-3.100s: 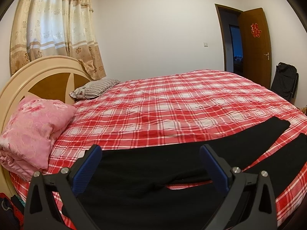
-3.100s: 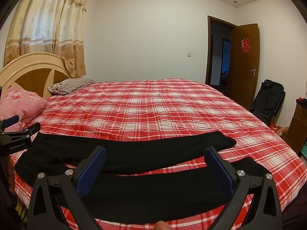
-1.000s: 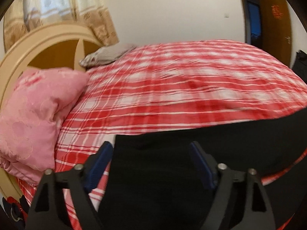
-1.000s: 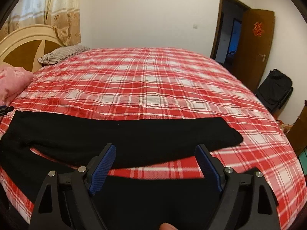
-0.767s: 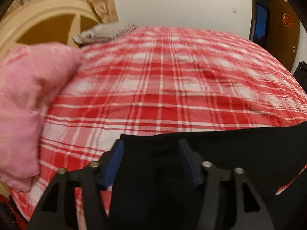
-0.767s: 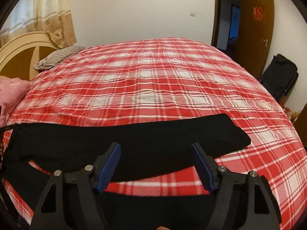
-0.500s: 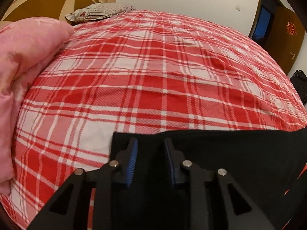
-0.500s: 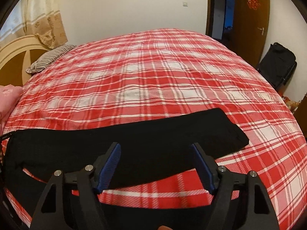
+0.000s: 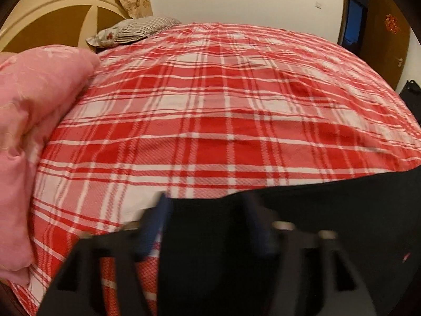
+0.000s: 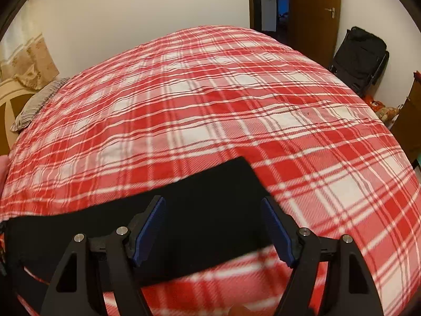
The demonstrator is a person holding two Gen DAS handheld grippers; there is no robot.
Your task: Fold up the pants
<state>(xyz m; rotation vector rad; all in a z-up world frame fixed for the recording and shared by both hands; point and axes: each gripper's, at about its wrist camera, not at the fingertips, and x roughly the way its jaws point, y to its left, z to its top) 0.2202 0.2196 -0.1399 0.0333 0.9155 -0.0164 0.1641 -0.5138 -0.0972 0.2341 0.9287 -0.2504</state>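
Left claw [image 9: 208, 226]: jaws opening, blurred with motion, straddling the far left corner of the black pants [image 9: 289, 237] at what looks like the waist end. Cloth sits between the pads, but no pinch shows; nothing is lifted. Its left pad hangs over the edge where black fabric meets the plaid bedspread [image 9: 223, 105].

Right claw [image 10: 213, 226]: jaws wide apart, poised over the far leg of the pants [image 10: 210, 197], close to the cuff end. Fabric lies under and between the pads, not gripped. The cuff's squared end lies just right of the claw, flat on the bedspread [image 10: 210, 105].

Outward: pants lie lengthwise along the near edge of the bed, waist to the left, legs running right. In the right wrist view the far leg lies spread flat, with a strip of plaid showing between it and a second black band nearer the camera, presumably the other leg. So the legs are apart, not stacked.

Further out: pink quilt [image 9: 29, 131] bunched at the left, striped pillow [image 9: 131, 30] and headboard [image 9: 52, 18] far left, black bag [image 10: 360, 58] by the door [image 10: 313, 8] on the far right.

Progress, as judged: no fold made yet. Garment is laid out only. Left to do: secure both ends, bring one leg over the other, then fold along the length. Early stage.
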